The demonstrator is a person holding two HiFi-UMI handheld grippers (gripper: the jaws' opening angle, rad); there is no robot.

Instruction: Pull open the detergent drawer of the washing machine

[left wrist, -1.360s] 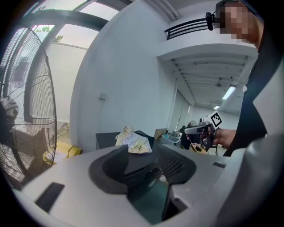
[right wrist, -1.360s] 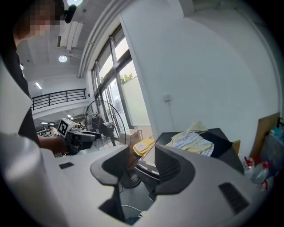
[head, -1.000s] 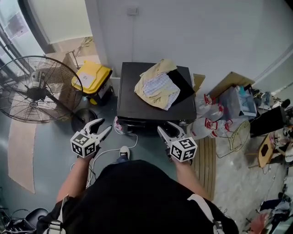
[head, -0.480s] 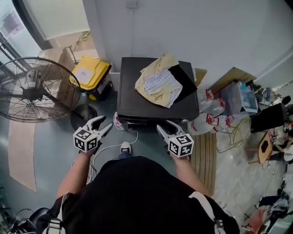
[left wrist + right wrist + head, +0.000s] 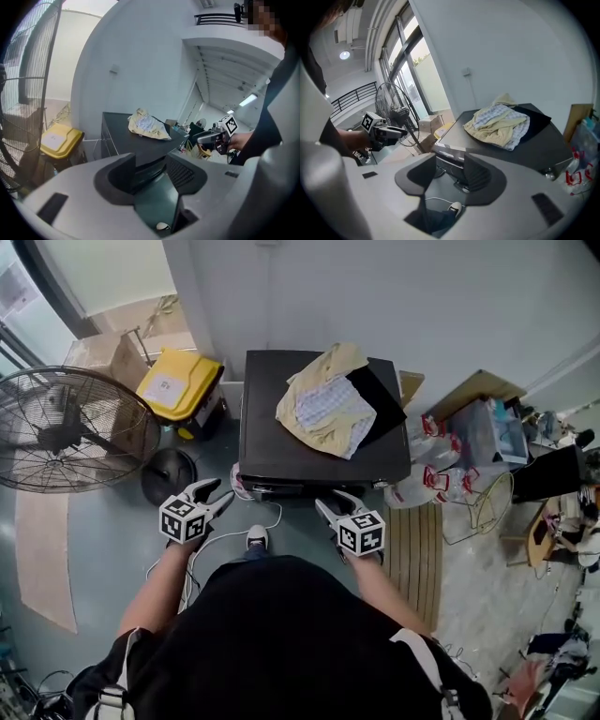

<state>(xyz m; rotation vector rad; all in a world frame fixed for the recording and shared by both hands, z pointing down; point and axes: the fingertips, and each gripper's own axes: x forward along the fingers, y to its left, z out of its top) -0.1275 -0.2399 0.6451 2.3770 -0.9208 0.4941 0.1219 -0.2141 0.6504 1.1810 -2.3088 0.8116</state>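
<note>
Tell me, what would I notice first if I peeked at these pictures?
A dark washing machine stands by the white wall, with a crumpled heap of yellow and checked clothes on top. A big round fan stands to its left. In front, the left gripper and right gripper are both open and empty.

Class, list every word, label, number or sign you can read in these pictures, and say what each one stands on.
No text here can be read.
Bin: a white label on its yellow lid, too small to read.
Bags right of the washing machine: red print, too blurred to read.
Cubes on the left gripper and right gripper: square markers only, no words.
</note>
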